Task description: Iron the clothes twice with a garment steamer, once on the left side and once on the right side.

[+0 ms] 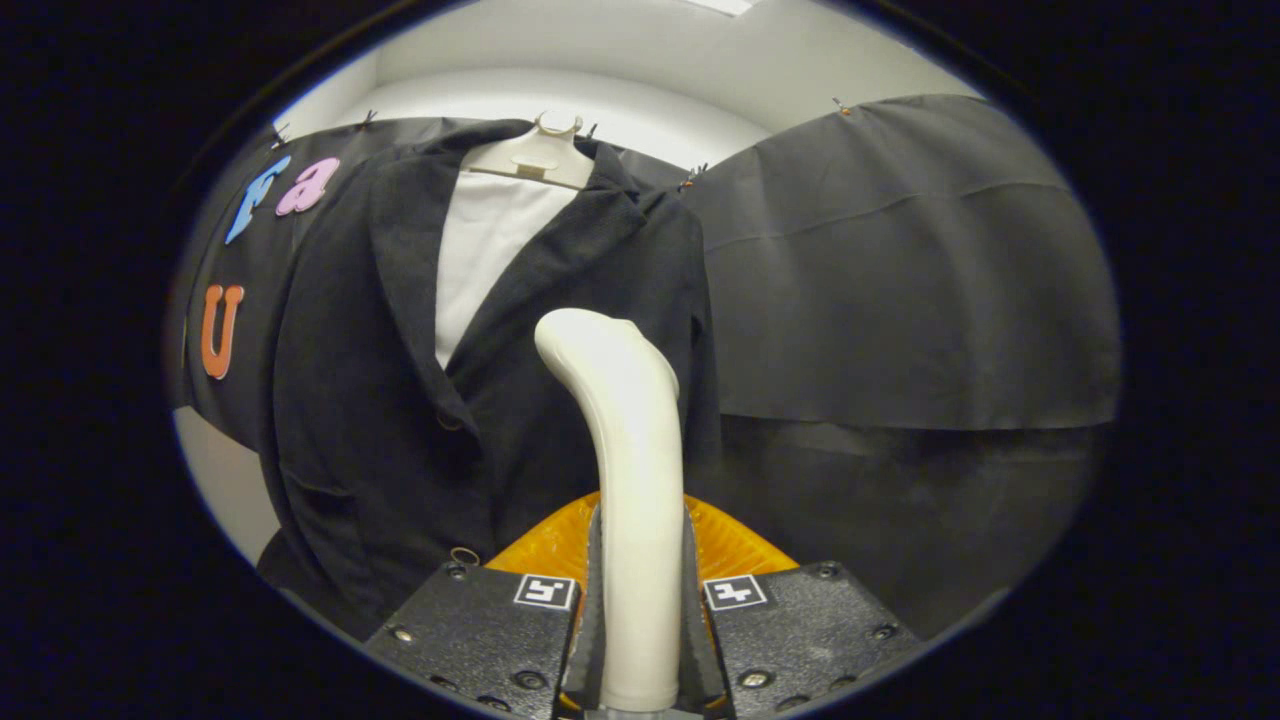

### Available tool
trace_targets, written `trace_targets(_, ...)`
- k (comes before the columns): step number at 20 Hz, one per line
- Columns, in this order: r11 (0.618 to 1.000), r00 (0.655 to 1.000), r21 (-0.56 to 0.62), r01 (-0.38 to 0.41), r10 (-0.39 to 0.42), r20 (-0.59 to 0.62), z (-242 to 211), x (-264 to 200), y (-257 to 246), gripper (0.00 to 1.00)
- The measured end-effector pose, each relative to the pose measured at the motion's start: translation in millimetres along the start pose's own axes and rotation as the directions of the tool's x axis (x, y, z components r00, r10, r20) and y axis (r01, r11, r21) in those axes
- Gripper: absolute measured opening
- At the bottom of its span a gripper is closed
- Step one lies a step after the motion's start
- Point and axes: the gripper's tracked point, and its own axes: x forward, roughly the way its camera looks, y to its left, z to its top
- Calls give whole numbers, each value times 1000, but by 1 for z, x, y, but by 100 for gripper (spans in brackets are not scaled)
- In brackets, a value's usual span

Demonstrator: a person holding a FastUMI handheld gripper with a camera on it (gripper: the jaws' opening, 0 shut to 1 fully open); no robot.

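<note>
A white garment steamer (622, 420) stands upright between my fingers, its curved head leaning toward the clothes. My gripper (640, 600) is shut on the steamer's handle, both fingers pressing its sides. Beyond it hangs a black jacket (380, 400) over a white shirt (490, 240) on a pale hanger (540, 155). The steamer's head sits in front of the jacket's right half, just below the lapels. I cannot tell whether the head touches the cloth. An orange ribbed part (560, 540) shows behind the handle, just above my fingers.
Black cloth (900, 280) covers the booth wall to the right of the jacket and behind it. A white wall (600, 60) rises above the cloth, and a pale strip shows low beside the jacket's left hem.
</note>
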Motion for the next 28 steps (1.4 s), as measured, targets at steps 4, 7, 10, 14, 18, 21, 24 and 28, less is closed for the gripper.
trace_targets(4, 1000, 999, 5, 3, -3, -50, -28, -4, -3, 34)
trace_targets(7, 1000, 997, 2, 0, 1, -78, -44, -7, -1, 34)
trace_targets(10, 1000, 993, -15, -6, 4, -115, -62, -8, 2, 34)
trace_targets(14, 999, 989, -37, 3, -8, -148, -74, -9, 1, 34)
trace_targets(18, 999, 983, -43, 12, -20, -183, -84, -11, 0, 34)
trace_targets(21, 999, 977, -46, 16, -25, -210, -89, -8, -1, 34)
trace_targets(24, 999, 970, -46, 18, -29, -243, -90, -9, 0, 34)
trace_targets(28, 998, 959, -55, 9, -25, -284, -90, -8, 0, 34)
